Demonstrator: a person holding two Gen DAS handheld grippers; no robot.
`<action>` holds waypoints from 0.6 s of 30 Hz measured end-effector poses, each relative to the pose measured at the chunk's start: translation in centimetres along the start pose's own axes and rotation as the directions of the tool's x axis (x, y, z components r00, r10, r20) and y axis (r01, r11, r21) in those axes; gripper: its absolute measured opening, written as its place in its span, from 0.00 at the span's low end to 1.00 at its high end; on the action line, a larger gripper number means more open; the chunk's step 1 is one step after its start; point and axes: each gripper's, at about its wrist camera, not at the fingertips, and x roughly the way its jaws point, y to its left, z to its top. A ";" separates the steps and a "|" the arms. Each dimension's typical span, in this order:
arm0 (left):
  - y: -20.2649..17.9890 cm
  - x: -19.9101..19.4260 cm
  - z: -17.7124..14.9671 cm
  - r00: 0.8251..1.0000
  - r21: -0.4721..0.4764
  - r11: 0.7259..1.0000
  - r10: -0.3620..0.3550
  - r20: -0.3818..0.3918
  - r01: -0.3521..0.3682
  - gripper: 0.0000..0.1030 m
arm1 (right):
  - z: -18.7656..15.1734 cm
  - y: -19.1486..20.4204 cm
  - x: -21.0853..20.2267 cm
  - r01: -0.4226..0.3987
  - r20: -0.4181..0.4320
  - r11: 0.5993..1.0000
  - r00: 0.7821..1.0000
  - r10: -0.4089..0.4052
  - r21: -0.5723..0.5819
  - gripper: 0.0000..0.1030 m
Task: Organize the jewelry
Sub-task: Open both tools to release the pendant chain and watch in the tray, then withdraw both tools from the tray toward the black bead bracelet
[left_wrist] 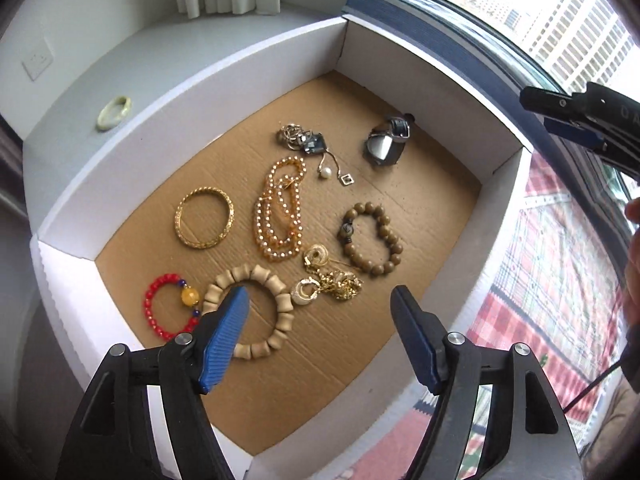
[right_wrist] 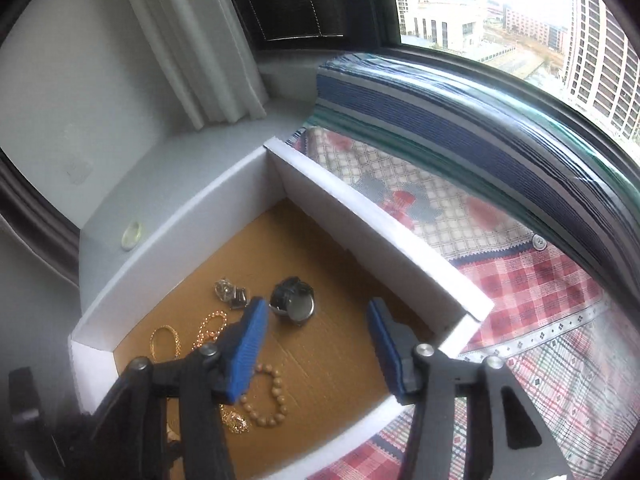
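The jewelry is spread over the brown cardboard floor of a white-walled box (left_wrist: 420, 68). A watch (left_wrist: 386, 142) lies toward the far right corner, a gold bangle (left_wrist: 205, 222) near the left wall. A pale green ring (left_wrist: 115, 113) rests outside, on the ledge (left_wrist: 168, 60). Both the left claw (left_wrist: 318, 302) and right claw (right_wrist: 318, 314) are held released above the box, nothing gripped.
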 end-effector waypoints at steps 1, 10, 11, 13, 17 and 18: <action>-0.4 -0.9 -0.2 1.000 0.012 1.000 0.007 0.011 -0.007 0.73 | -0.8 0.0 -1.5 0.004 0.010 1.000 1.000 -0.004 -0.007 0.51; -5.1 -7.6 -2.6 0.997 0.105 0.994 0.018 0.069 -0.025 0.75 | -10.5 -1.2 -13.4 0.104 0.051 0.994 0.993 -0.103 -0.022 0.52; -5.5 -8.1 -2.9 0.997 0.111 0.994 0.013 0.073 -0.021 0.75 | -11.6 -1.5 -14.5 0.112 0.052 0.993 0.992 -0.111 -0.018 0.52; -6.8 -8.5 -3.5 0.997 0.125 0.992 0.006 0.081 -0.016 0.75 | -13.4 -2.0 -16.1 0.131 0.055 0.991 0.990 -0.130 -0.006 0.52; -9.0 -9.9 -4.5 0.995 0.154 0.988 -0.005 0.096 -0.010 0.75 | -16.5 -3.3 -19.7 0.166 0.073 0.986 0.983 -0.167 0.015 0.52; -9.5 -10.2 -4.8 0.995 0.161 0.987 -0.012 0.097 -0.004 0.75 | -17.2 -3.4 -20.4 0.172 0.075 0.985 0.982 -0.173 0.021 0.52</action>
